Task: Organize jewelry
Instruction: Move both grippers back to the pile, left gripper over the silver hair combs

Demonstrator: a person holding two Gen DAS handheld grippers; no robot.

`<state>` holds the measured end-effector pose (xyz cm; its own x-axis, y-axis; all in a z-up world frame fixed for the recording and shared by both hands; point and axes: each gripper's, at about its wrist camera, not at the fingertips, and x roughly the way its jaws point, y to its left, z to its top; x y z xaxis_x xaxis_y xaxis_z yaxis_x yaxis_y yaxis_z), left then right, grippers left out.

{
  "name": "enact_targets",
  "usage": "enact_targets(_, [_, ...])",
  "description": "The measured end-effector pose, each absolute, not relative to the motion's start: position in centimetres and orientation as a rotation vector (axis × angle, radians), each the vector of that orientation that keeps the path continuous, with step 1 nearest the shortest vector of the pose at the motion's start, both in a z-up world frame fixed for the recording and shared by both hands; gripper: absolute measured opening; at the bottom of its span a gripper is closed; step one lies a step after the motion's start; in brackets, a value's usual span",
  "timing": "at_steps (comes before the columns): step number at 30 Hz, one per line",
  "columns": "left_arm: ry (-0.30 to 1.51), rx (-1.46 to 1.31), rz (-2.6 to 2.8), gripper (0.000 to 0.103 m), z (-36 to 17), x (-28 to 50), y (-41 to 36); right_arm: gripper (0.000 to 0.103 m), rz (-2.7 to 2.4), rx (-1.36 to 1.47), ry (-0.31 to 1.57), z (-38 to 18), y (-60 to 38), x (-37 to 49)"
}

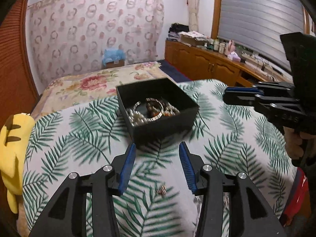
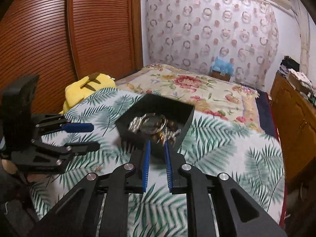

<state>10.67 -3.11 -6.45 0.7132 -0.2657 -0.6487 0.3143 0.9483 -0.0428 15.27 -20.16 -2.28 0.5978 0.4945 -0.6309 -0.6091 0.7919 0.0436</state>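
The left gripper (image 1: 157,148) filled the lower part of the left wrist view, its two blue-padded fingers (image 1: 127,165) spread well apart with nothing between them. In the right wrist view it showed at the left edge (image 2: 94,136), pointing toward the right of the frame, part of a hand (image 2: 7,165) visible under its black body. The right gripper (image 2: 157,144) rose from the bottom centre of its own view, jaws only narrowly parted and empty. From the left wrist view it entered at the right edge (image 1: 227,95), a hand (image 1: 298,144) gripping its handle below.
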Motion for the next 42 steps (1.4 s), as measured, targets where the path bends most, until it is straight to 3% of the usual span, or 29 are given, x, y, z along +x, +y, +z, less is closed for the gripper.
enact_targets(2, [0.721,0.087,-0.332,0.048,-6.9,10.0,-3.5,0.016,0.646,-0.176,0.680,-2.9,-20.8,14.0])
enact_targets(3, [0.725,0.091,-0.335,0.068,-7.1,9.6,-3.7,0.016,0.643,-0.178,0.685,-3.4,-21.0,13.2])
enact_targets(4, [0.722,0.096,-0.335,0.077,-7.2,9.3,-3.8,0.016,0.636,-0.184,0.691,-3.9,-21.2,12.7])
enact_targets(9, [0.747,0.126,-0.354,0.083,-8.2,7.8,-4.9,0.017,0.611,-0.190,0.727,-5.8,-22.4,10.6])
enact_targets(12, [0.767,0.135,-0.364,0.089,-8.9,7.3,-5.5,0.022,0.593,-0.188,0.736,-6.7,-23.1,9.3])
enact_targets(21, [0.839,0.180,-0.397,0.090,-10.8,6.7,-7.5,0.023,0.539,-0.158,0.752,-8.5,-24.6,8.0])
enact_targets(25, [0.856,0.196,-0.410,0.091,-11.2,6.5,-7.9,0.031,0.530,-0.131,0.767,-9.2,-25.1,7.6])
enact_targets(27, [0.864,0.208,-0.414,0.095,-11.4,6.5,-8.2,0.031,0.528,-0.124,0.774,-9.5,-25.2,7.5])
enact_targets(42, [0.890,0.242,-0.409,0.096,-12.9,6.6,-9.1,0.031,0.526,-0.103,0.788,-10.9,-25.5,6.9])
